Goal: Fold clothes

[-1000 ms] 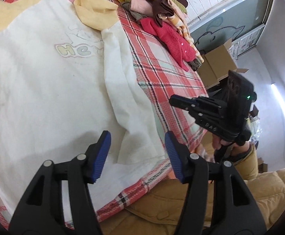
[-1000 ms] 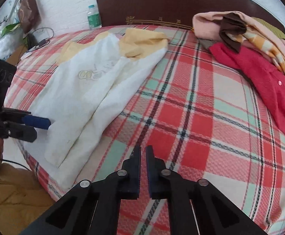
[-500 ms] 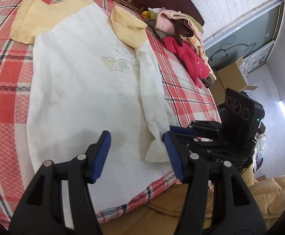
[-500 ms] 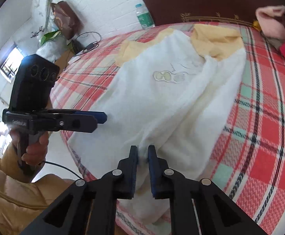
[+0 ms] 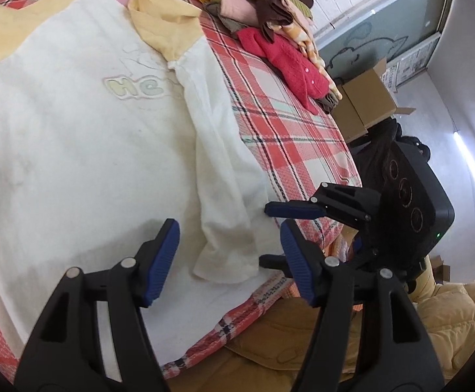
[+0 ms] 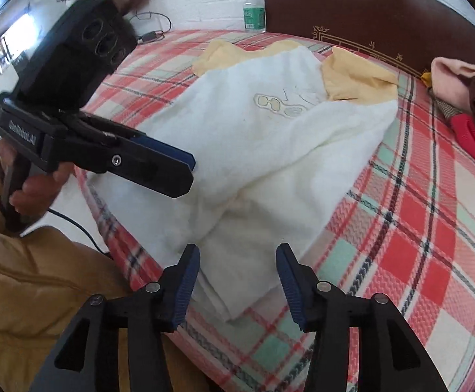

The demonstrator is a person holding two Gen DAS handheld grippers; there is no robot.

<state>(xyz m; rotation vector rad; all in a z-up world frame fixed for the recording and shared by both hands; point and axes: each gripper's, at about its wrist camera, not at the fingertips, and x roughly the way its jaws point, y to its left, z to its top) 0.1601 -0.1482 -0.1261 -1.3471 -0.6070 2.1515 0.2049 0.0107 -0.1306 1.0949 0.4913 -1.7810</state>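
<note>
While spread wide, both grippers (image 5: 229,261) (image 6: 237,281) perhaps just above the shirt's (image 5: 84,150) hem.

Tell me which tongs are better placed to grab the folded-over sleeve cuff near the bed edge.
Probably the right tongs: they are open with the sleeve cuff lying directly between their tips. The left tongs, also open, frame the cuff but look farther from the white shirt.

At lower centre of your left wrist view, the folded sleeve cuff (image 5: 227,261) lies in the gap between your spread left gripper (image 5: 229,258) fingers, and the right gripper (image 5: 289,235) crowds it from the right. Bare plaid bedspread (image 6: 417,245) at the right of the right wrist view gives open passage. The clothes pile (image 5: 270,29) blocks the upper right by the headboard (image 6: 368,6).
</note>
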